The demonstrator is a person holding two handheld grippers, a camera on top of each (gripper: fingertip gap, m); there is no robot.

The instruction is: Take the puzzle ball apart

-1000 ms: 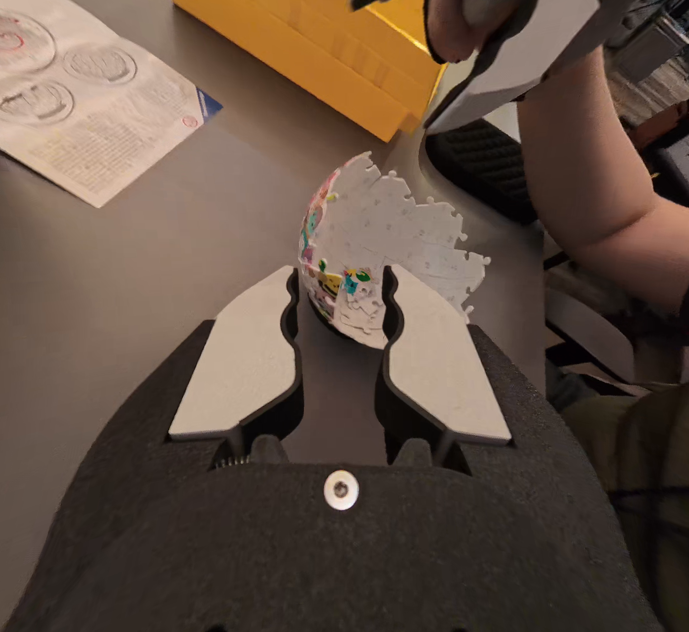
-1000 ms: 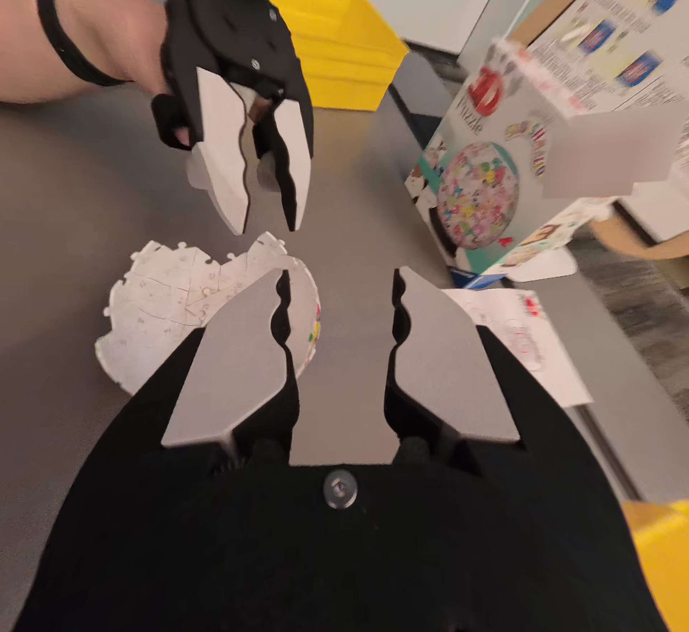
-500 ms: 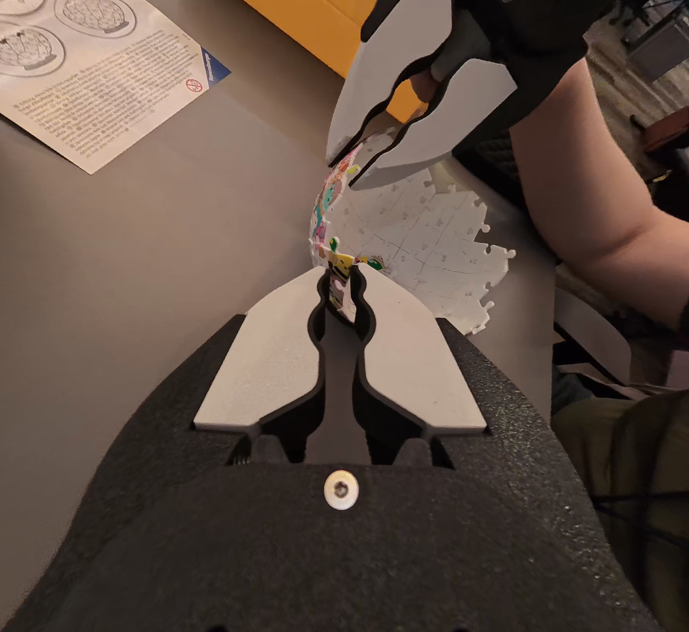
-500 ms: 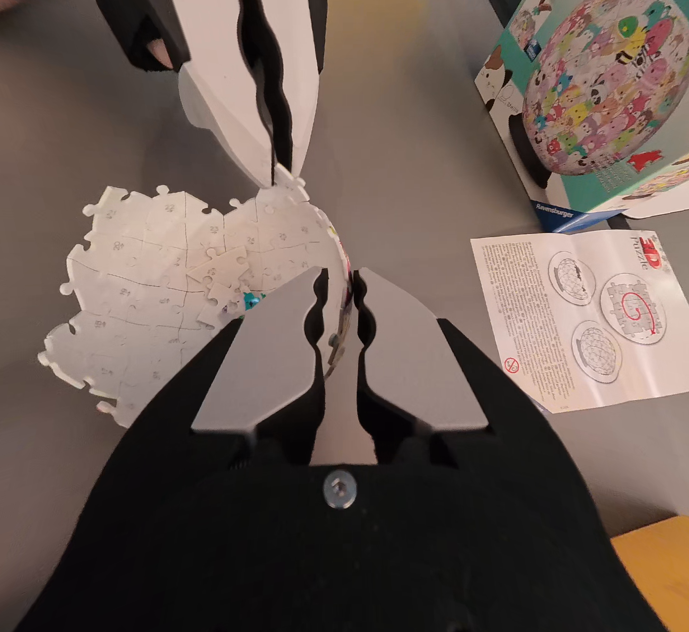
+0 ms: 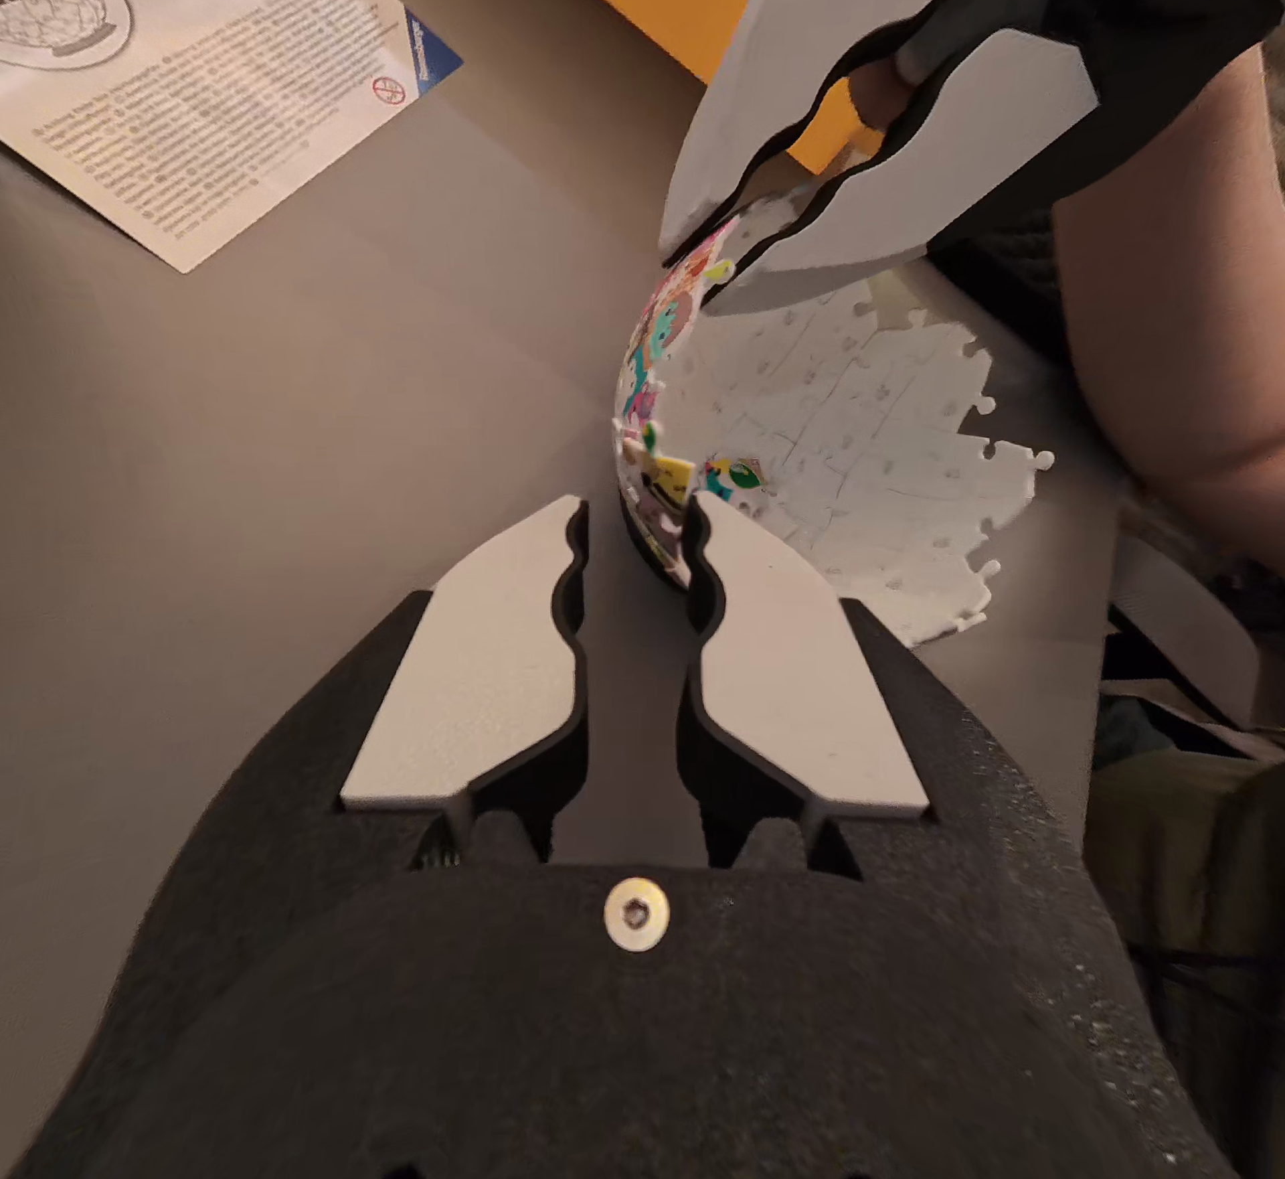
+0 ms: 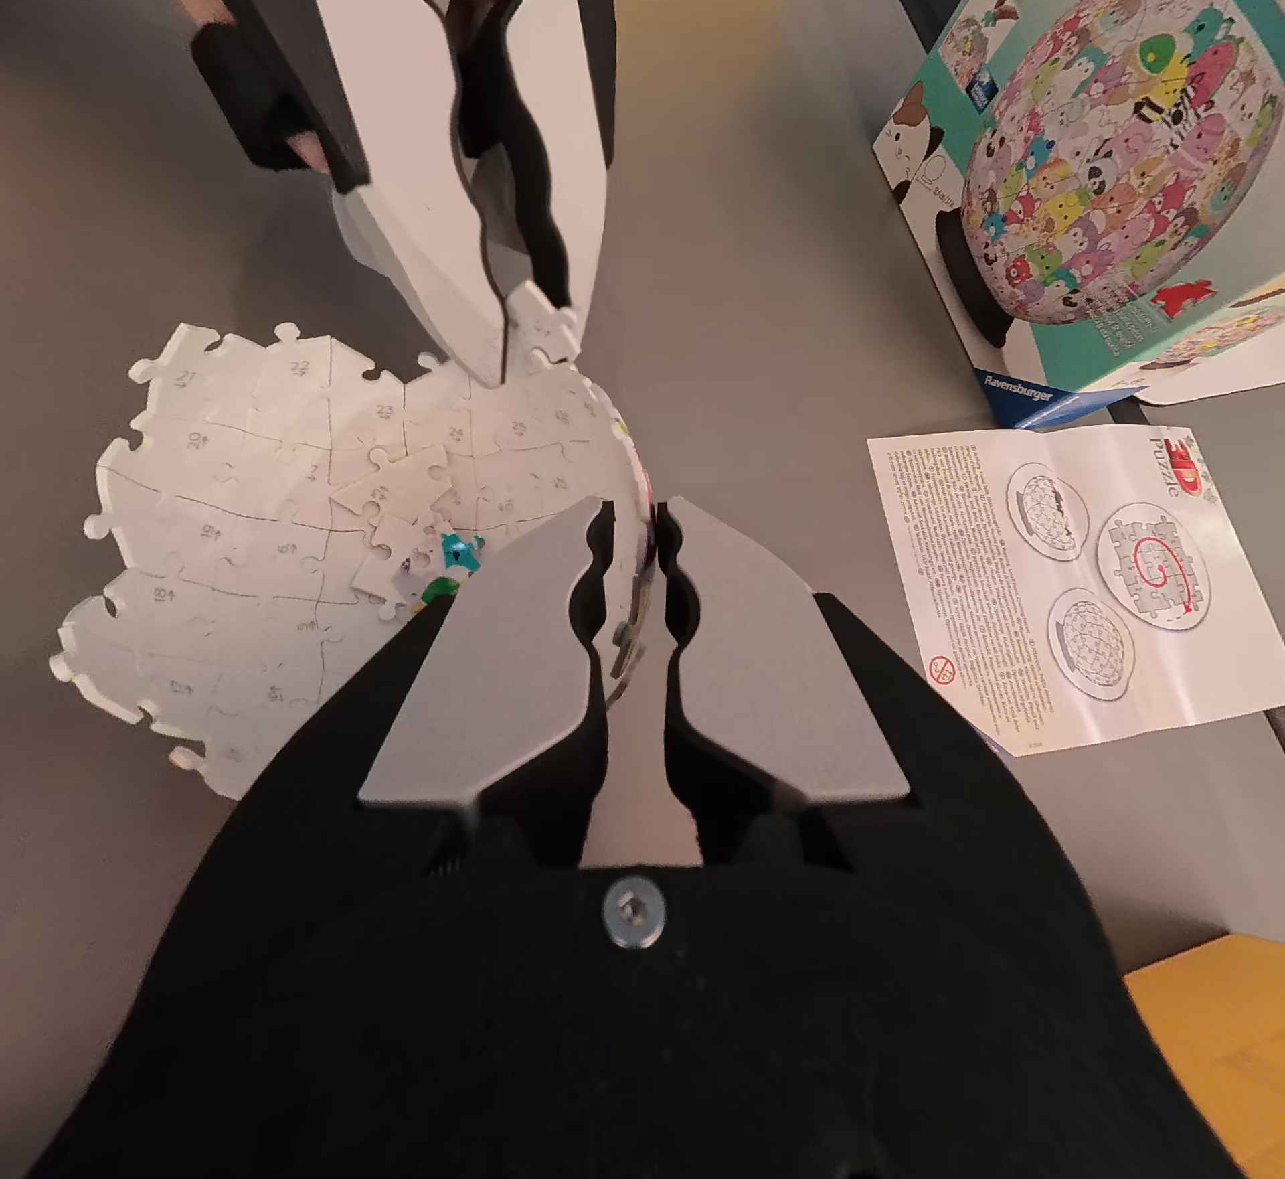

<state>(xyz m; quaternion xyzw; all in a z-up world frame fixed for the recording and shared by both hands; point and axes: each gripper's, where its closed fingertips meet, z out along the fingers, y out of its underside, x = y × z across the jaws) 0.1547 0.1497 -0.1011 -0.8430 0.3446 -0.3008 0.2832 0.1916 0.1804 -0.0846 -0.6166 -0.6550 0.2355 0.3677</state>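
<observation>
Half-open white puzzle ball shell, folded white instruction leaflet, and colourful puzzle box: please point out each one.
Half-open white puzzle ball shell [image 6: 278, 519]: right wrist view, inner white wall.
Folded white instruction leaflet [image 6: 1085, 589]: right wrist view, middle of the sheet.
Colourful puzzle box [image 6: 1126, 172]: right wrist view, printed front face.

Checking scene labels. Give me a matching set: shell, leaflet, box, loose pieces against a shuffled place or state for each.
Things:
1. shell
2. leaflet
3. box
4. loose pieces

Places or states:
A. unfolded, flat on the table
B. lying inside the shell
C. wall pinched by the right gripper
D. upright, beyond the leaflet

Pairs: 1-C, 2-A, 3-D, 4-B
</observation>
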